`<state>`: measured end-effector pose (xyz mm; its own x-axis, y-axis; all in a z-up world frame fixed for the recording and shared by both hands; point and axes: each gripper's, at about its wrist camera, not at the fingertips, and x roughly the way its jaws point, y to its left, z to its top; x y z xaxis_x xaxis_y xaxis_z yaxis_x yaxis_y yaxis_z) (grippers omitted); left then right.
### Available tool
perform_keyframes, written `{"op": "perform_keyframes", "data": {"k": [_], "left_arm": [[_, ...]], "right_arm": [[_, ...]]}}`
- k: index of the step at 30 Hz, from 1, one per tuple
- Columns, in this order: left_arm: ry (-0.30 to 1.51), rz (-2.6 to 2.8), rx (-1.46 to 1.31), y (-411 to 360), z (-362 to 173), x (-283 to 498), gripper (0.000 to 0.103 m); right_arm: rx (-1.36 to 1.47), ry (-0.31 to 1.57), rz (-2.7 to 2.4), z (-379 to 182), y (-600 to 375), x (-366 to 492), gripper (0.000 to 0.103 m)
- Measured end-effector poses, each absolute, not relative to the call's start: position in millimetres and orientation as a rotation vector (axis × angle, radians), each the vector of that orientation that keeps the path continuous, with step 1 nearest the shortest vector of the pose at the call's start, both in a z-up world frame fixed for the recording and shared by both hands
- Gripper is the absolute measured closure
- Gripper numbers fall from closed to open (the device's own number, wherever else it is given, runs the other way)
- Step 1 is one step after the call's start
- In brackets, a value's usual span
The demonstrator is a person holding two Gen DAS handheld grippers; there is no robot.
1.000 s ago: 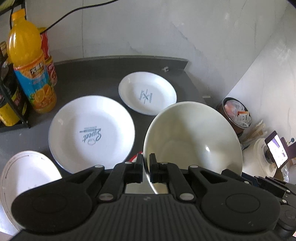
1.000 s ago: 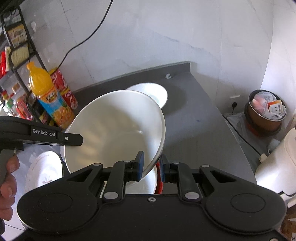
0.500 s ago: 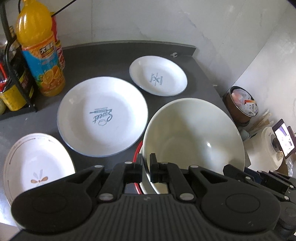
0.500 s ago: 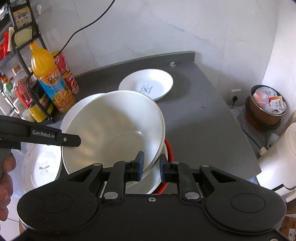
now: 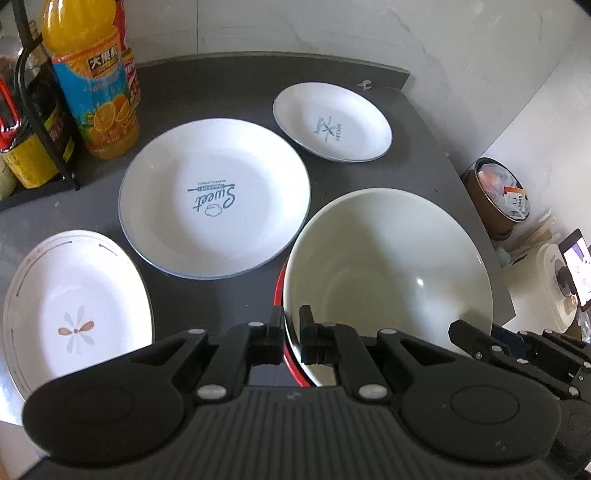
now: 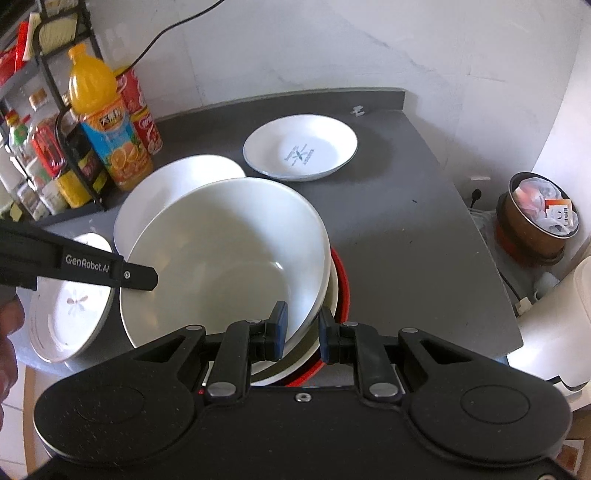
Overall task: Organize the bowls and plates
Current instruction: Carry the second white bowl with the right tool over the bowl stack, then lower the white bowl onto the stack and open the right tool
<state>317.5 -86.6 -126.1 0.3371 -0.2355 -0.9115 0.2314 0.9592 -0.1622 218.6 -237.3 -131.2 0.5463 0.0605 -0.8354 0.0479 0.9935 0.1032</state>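
The left gripper (image 5: 291,334) pinches the near rim of a large white bowl (image 5: 388,266), one finger inside and one outside, the rim filling the narrow gap. The right gripper (image 6: 299,330) straddles the same bowl (image 6: 225,266) at its right near rim, with a blue-padded finger inside and the other outside; its jaws stand a little apart and whether the pads press the wall cannot be told.

The bowl sits at 5 o'clock on the dark grey countertop (image 5: 221,85), nested over other dishes. The left wrist view shows only a red rim (image 5: 279,291) peeking out at the bowl's 9 o'clock side. The right wrist view shows more: a second, cream-coloured bowl (image 6: 330,295) directly under the top one, and the red dish (image 6: 343,288) beneath both.

In the left view, the "Sweet" plate (image 5: 214,197) lies fully visible at centre, with the smaller blue-rimmed plate (image 5: 332,122) at 1 o'clock and a flower-patterned plate (image 5: 74,310) at 8 o'clock, overhanging the counter edge. In the right view the bowl hides the print and most of the "Sweet" plate (image 6: 173,188).

An orange juice bottle (image 5: 92,81) stands at 10 o'clock beside a black wire rack (image 5: 40,107). Only the right view shows the rack's upper shelves, a black cable (image 6: 166,33) on the wall and the left gripper's labelled side.
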Motion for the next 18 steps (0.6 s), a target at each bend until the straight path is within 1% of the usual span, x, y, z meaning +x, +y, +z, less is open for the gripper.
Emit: {"op": "perform_keyframes", "data": {"k": [5,12,14,15,16,18], "left_arm": [[1.188,-0.297,0.003,-90,-129,316,0.097],[1.175,-0.282,0.043,-100,-128,313,0.095],[1.181,-0.268,0.049,-101,-129,313,0.094],[1.186,-0.256,0.046,-100,-128,314,0.094],[1.188,-0.247,0.041,-99,-128,314,0.094],[1.180,-0.240,0.030,-98,-125,315,0.094]], "right_arm": [[0.089,1.010,0.017,-137,-236,221,0.085],[0.050,1.021,0.061,-139,-238,226,0.077],[0.028,1.024,0.089,-138,-239,226,0.071],[0.014,1.022,0.094,-136,-240,227,0.065],[0.005,1.014,0.098,-134,-242,227,0.061],[0.005,0.999,0.120,-129,-247,227,0.061]]}}
